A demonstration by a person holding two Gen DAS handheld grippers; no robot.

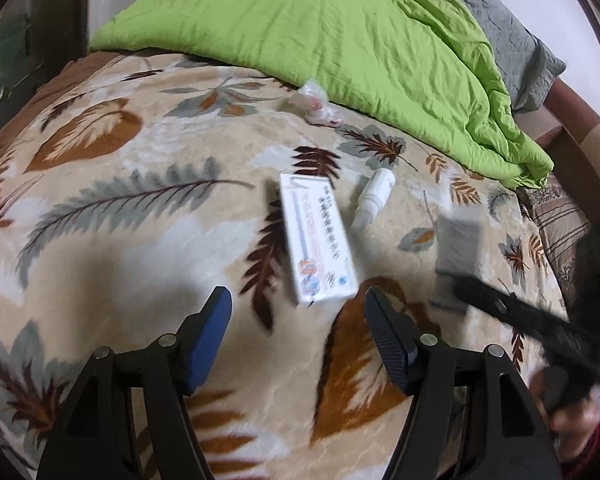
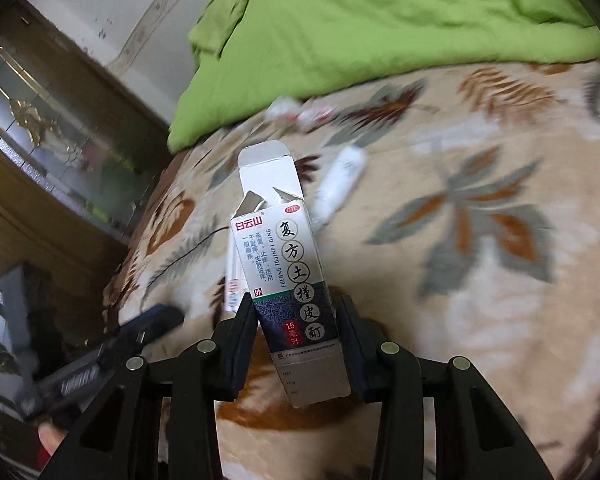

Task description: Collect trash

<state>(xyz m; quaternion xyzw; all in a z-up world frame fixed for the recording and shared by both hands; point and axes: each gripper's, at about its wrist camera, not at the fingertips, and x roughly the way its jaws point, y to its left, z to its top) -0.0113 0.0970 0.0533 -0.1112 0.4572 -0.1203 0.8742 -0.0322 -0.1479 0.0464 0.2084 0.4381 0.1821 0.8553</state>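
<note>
My left gripper (image 1: 298, 304) is open and empty, just above the leaf-pattern blanket (image 1: 140, 240), with a flat white medicine box (image 1: 318, 240) lying just ahead of its fingertips. A small white bottle (image 1: 374, 198) lies to the right of that box, and crumpled clear plastic wrap (image 1: 316, 106) lies farther back near the green duvet. My right gripper (image 2: 296, 312) is shut on an empty medicine box with an open flap (image 2: 288, 276), held up above the blanket. It appears blurred at the right of the left wrist view (image 1: 458, 252). The bottle (image 2: 338, 184) and wrap (image 2: 296, 114) show beyond it.
A bunched green duvet (image 1: 340, 40) covers the back of the bed, with a grey pillow (image 1: 512, 40) behind it. A dark wooden cabinet with glass panels (image 2: 52, 140) stands left of the bed. The left gripper shows blurred at the lower left of the right wrist view (image 2: 112, 352).
</note>
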